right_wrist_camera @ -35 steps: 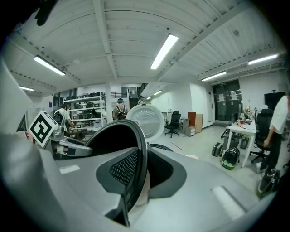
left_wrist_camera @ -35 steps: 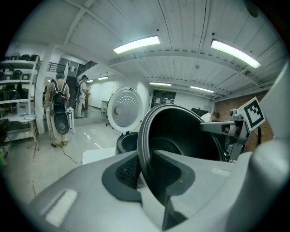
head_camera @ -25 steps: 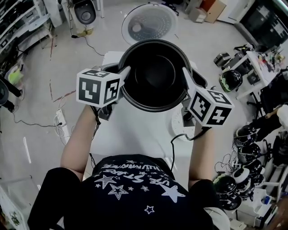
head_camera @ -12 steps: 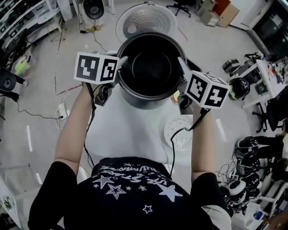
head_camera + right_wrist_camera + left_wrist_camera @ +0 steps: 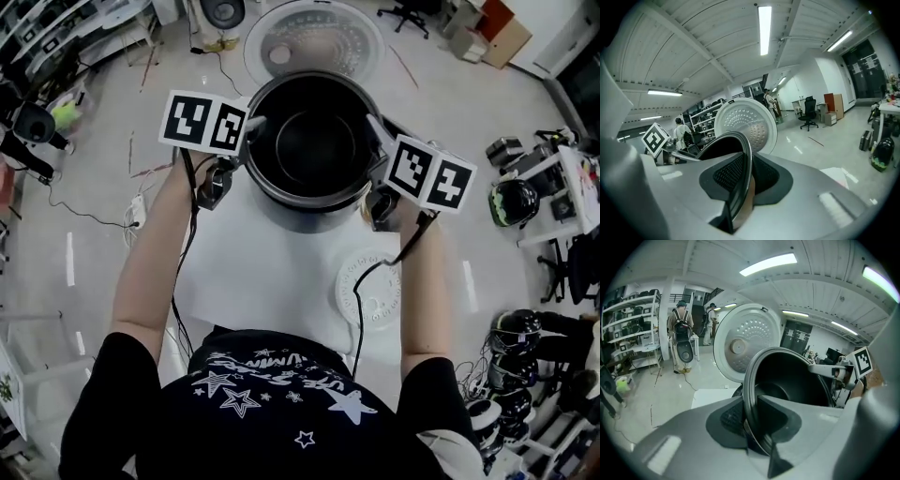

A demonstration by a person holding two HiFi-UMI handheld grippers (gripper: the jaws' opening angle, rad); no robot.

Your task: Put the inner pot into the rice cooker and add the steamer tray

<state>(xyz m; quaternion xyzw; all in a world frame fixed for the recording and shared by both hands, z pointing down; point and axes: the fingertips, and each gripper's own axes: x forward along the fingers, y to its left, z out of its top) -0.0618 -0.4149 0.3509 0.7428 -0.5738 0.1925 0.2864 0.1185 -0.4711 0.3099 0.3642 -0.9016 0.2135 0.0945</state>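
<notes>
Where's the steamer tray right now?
In the head view, the steamer tray lies flat on the table, at the person's right, nearer them than the held inner pot.

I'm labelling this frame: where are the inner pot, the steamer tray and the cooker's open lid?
inner pot (image 5: 314, 141), head view, its dark inside floor.
steamer tray (image 5: 380, 292), head view, its white perforated face.
open lid (image 5: 314, 39), head view, its inner plate.

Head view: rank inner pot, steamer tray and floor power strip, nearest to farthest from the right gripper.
1. Inner pot, rim in the jaws of the right gripper.
2. Steamer tray, on the table.
3. Power strip, on the floor, far left.
</notes>
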